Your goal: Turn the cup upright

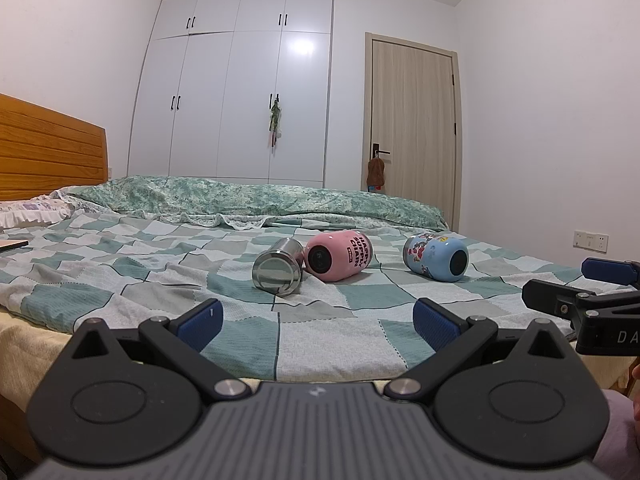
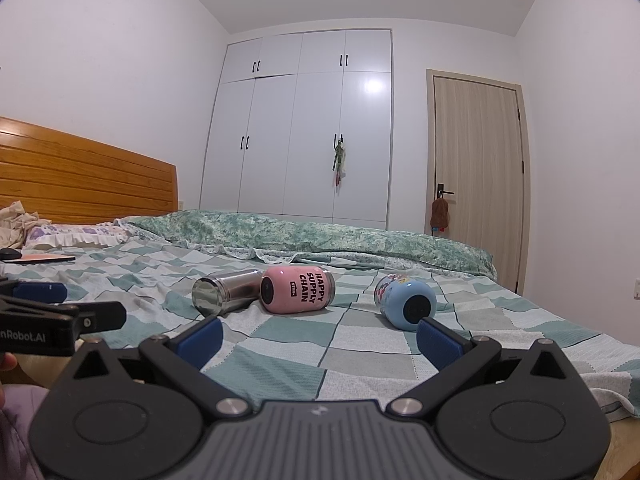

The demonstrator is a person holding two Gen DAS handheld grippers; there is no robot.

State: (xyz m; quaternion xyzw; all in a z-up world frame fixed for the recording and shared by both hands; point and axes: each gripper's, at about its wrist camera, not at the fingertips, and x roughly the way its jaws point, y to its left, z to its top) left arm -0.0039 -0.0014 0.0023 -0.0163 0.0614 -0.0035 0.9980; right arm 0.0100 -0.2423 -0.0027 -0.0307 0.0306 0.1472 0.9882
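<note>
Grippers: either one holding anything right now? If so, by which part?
Nothing held. Left gripper and right gripper are both open and short of the steel cup, pink cup and blue cup lying on the bed.

White wardrobe, wooden door, orange headboard, checked bedspread.

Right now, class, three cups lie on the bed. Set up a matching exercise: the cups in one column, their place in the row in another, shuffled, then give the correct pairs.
Column A
1. steel cup
2. pink cup
3. blue cup

Column B
a. middle of the row, touching its left neighbour
b. right end, lying apart
c. left end, shiny base toward the cameras

Pairs: 1-c, 2-a, 3-b. All three lie on their sides on the checked bedsheet.
</note>
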